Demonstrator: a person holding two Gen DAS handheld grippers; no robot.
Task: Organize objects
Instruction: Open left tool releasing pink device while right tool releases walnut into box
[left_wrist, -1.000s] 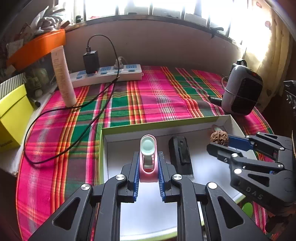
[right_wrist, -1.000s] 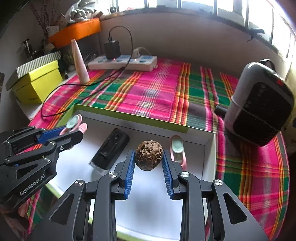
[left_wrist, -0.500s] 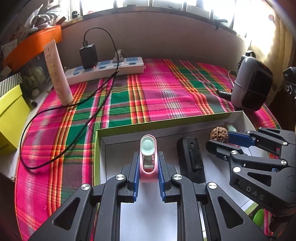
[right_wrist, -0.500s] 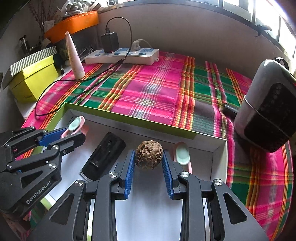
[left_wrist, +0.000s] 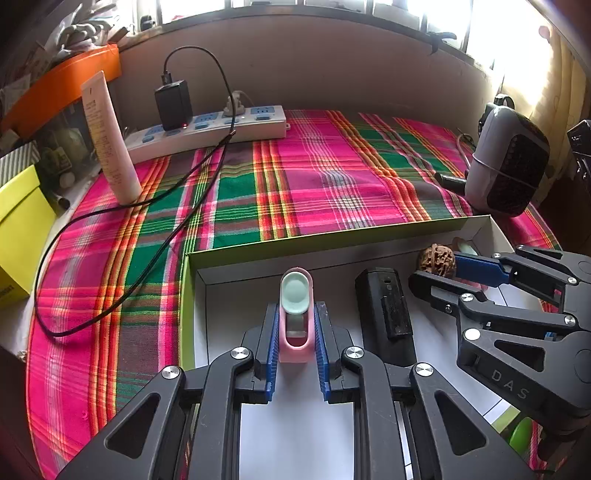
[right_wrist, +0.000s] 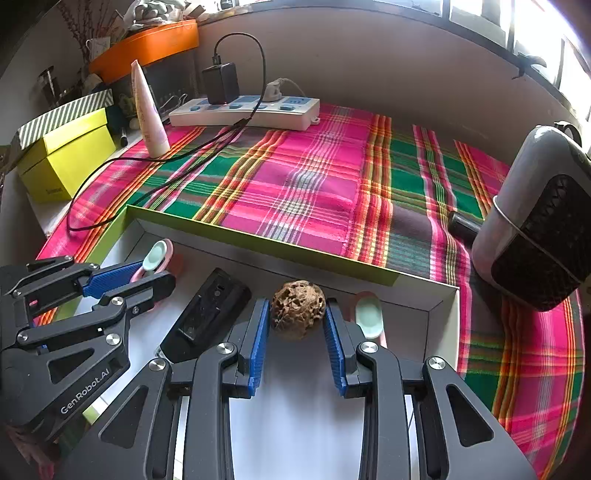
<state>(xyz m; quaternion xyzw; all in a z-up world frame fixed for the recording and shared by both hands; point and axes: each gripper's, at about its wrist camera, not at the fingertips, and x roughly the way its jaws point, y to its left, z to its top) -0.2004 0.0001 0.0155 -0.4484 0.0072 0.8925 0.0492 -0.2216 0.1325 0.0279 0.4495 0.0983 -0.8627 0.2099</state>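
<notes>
A: Nearest the lens, the left gripper (left_wrist: 295, 334) is clamped on a pink clip with a mint pad (left_wrist: 296, 314), held above the white floor of the shallow box (left_wrist: 325, 236), near its left wall.

B: And the right gripper (right_wrist: 297, 325)?

A: Its blue pads (right_wrist: 258, 343) are pressed against either side of a brown wrinkled walnut (right_wrist: 297, 309), close to the box's far wall — just short of the far right corner.

B: What lies in the box itself?

A: A black rectangular device (left_wrist: 384, 317) on the floor between the two grippers, and a second pink-and-mint clip (right_wrist: 369, 319) just right of the walnut, tucked toward the far right corner.

B: Beyond the box?

A: A pink-and-green plaid cloth (left_wrist: 314, 177) covers the surface. At its right edge stands a grey heater with a dark grille (right_wrist: 535, 229); near the left edge, a white tube (left_wrist: 109, 136) stands on its cap beside a yellow box (right_wrist: 66, 158).

B: Furthest back?

A: A white power strip (left_wrist: 210, 129) along the far edge — a black charger (left_wrist: 173, 103) plugged in, its cable looping across the cloth to the left edge.
</notes>
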